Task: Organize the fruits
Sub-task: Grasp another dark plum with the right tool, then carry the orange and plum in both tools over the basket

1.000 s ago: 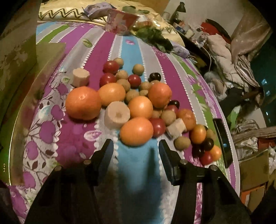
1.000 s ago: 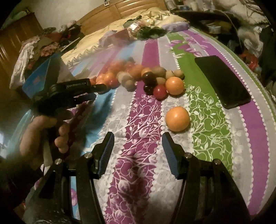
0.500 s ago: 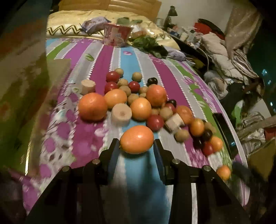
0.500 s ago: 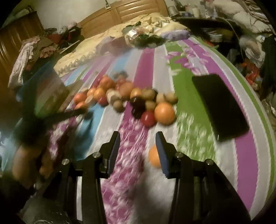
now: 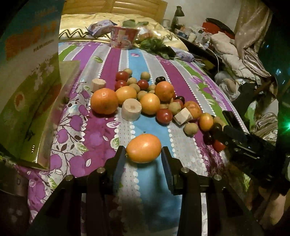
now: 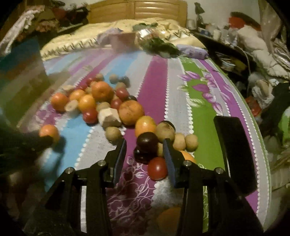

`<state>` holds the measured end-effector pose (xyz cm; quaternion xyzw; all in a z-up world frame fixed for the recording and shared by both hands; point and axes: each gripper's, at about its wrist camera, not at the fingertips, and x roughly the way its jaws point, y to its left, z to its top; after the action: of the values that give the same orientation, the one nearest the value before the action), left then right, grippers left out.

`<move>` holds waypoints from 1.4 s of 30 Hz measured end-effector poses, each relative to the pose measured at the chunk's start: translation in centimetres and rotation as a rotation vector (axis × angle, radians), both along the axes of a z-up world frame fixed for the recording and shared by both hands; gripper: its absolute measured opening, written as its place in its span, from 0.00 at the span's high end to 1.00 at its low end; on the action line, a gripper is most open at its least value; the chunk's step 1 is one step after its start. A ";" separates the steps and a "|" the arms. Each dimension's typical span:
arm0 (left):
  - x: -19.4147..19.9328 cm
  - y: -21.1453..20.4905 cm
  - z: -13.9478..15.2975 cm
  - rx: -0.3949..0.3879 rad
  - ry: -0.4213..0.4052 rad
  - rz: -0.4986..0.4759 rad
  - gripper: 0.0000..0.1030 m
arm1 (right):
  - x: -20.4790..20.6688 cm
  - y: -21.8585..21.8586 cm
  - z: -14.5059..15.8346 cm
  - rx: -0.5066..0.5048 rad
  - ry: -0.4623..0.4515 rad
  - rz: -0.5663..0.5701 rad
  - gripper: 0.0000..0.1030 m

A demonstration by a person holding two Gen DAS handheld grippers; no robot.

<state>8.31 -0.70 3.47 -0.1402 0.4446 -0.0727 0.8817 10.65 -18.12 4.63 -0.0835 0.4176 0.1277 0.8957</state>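
Tongs (image 5: 143,158) grip an orange (image 5: 143,148); only right view shows phone (image 6: 233,154) fully.

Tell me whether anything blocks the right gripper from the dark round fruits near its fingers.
Nothing visible does. The dark fruits already lie between the right gripper's open fingers, with a red tomato crowding the right finger.

The striped floral cloth bedsheet (image 5: 101,59) looks matt and soft. The oval orange fruit (image 5: 143,148) has smooth, slightly glossy skin. The round red tomato (image 6: 157,168) shines. The flat black phone (image 6: 233,154) is glossy. The slatted wooden headboard (image 5: 116,7) looks smooth and varnished.
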 end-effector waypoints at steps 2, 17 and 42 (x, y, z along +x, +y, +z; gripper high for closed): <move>0.1 0.1 -0.1 -0.004 0.004 0.003 0.60 | 0.3 -0.2 -0.6 -0.011 0.009 -0.023 0.63; 0.0 -0.7 1.1 0.014 -0.012 -0.033 0.77 | -0.9 -1.6 1.2 0.119 0.004 -0.041 0.75; 1.3 -0.1 -2.2 0.098 -0.011 -0.119 0.60 | -4.9 -1.7 2.5 0.265 0.115 -0.035 0.75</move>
<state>9.61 -0.76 1.26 -0.0701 0.4501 -0.1039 0.8841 5.80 -19.80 7.15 0.0505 0.4492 0.1706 0.8756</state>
